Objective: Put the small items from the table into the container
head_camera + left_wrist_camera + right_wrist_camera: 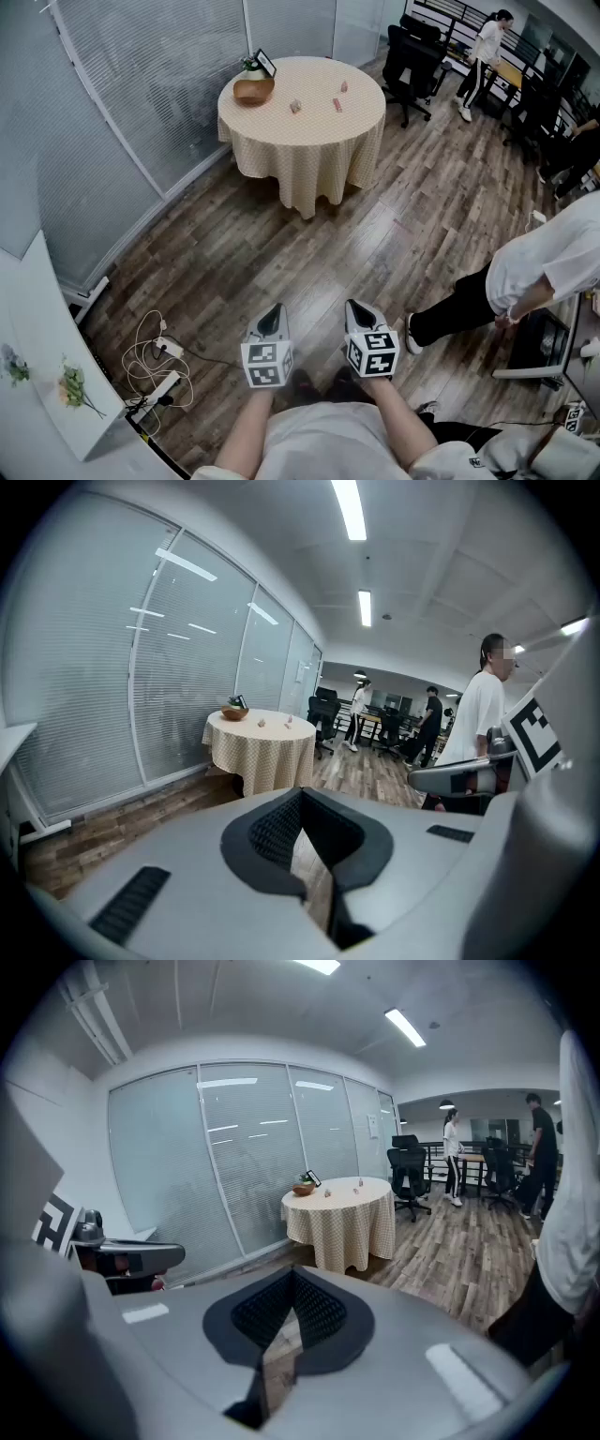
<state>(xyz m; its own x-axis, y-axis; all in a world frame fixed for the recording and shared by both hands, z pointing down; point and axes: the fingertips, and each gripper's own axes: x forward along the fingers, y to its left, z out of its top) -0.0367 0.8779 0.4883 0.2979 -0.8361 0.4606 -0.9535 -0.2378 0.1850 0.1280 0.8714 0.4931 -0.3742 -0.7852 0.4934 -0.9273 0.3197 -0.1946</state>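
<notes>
Wooden bowl (pixel 253 90) at 10 o'clock on clothed table (pixel 309 150), small items (pixel 295 107) centre to 2 o'clock | left gripper (pixel 272 312) and right gripper (pixel 361 307) at 6 o'clock, jaws together, empty, well apart from table | step judged: approach | next: walk up, open one claw over nearest item.

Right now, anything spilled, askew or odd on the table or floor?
Nothing spilled or tipped. The table cloth hangs evenly, the bowl sits upright near its edge, and the small items lie apart on the cloth. The only untidy spot is a loose tangle of white cables and a power strip on the floor by the left wall.
</notes>
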